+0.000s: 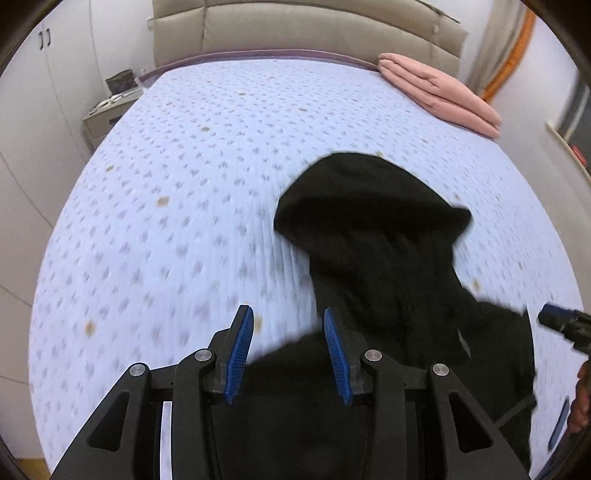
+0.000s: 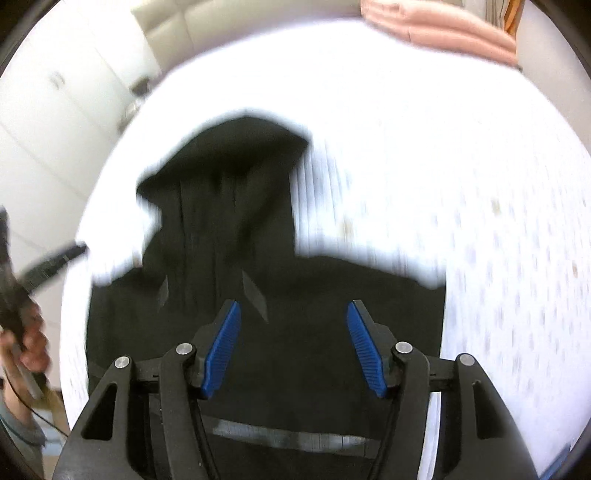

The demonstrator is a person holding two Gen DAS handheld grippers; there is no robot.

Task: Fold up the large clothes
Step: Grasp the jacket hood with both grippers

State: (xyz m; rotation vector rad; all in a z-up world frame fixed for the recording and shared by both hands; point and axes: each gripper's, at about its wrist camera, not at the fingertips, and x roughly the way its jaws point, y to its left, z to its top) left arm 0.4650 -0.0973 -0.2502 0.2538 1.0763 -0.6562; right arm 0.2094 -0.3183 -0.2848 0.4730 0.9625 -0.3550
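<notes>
A black hooded garment [image 1: 373,236] lies on the bed [image 1: 177,177], which has a pale blue dotted sheet. The hood points toward the headboard and the body reaches the near edge. My left gripper [image 1: 287,310] hovers over the garment's left shoulder edge, open, with nothing between its blue pads. In the right wrist view the same garment [image 2: 229,206] spreads out below my right gripper [image 2: 294,304], which is open and empty above the chest area. The right gripper's tip [image 1: 561,319] also shows at the right edge of the left wrist view. All of it is motion-blurred.
A folded pink blanket [image 1: 439,96] lies at the bed's far right corner, by the padded headboard [image 1: 295,29]. A nightstand [image 1: 107,118] stands at the far left beside white wardrobe doors. A hand [image 2: 29,343] holds the left gripper.
</notes>
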